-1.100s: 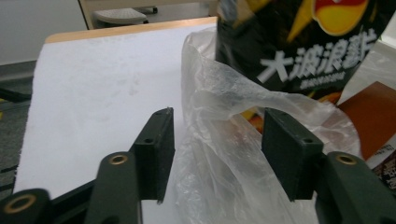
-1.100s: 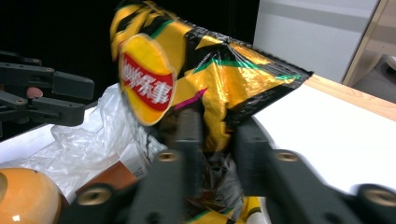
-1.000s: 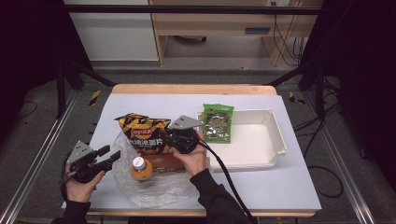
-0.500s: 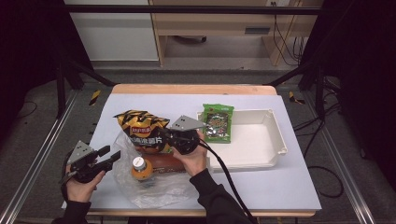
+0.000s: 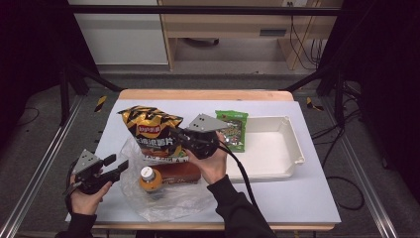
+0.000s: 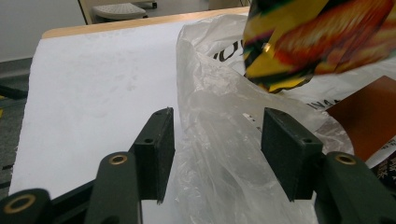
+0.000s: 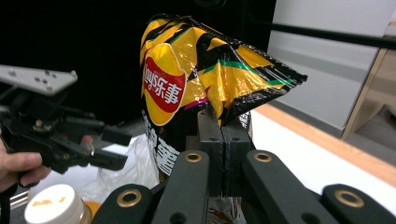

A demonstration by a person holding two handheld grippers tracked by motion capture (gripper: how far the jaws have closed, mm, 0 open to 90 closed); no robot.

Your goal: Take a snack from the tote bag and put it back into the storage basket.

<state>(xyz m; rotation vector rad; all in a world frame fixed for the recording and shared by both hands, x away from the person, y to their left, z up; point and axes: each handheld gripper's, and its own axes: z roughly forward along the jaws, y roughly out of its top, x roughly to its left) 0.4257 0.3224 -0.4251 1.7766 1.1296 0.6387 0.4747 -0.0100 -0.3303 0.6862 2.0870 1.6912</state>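
A yellow and black chip bag (image 5: 151, 134) hangs upright above the table, pinched at its edge by my right gripper (image 5: 174, 135), which is shut on it. In the right gripper view the bag (image 7: 196, 70) rises straight above the closed jaws of my right gripper (image 7: 223, 126). My left gripper (image 5: 118, 164) rests at the front left with its jaws apart. Those jaws have just been opening, and in the left gripper view the clear plastic bag (image 6: 219, 93) lies loosely between the pads of my left gripper (image 6: 217, 144), which do not press on it.
Inside the crumpled plastic bag (image 5: 168, 198) lie an orange bottle with a white cap (image 5: 148, 178) and a brown packet (image 5: 181, 171). A green snack packet (image 5: 233, 131) leans on the left rim of a white tray (image 5: 292, 144) at the right.
My right gripper has risen with the chip bag, lifting it up off the plastic bag. The left hand has stayed where it was.
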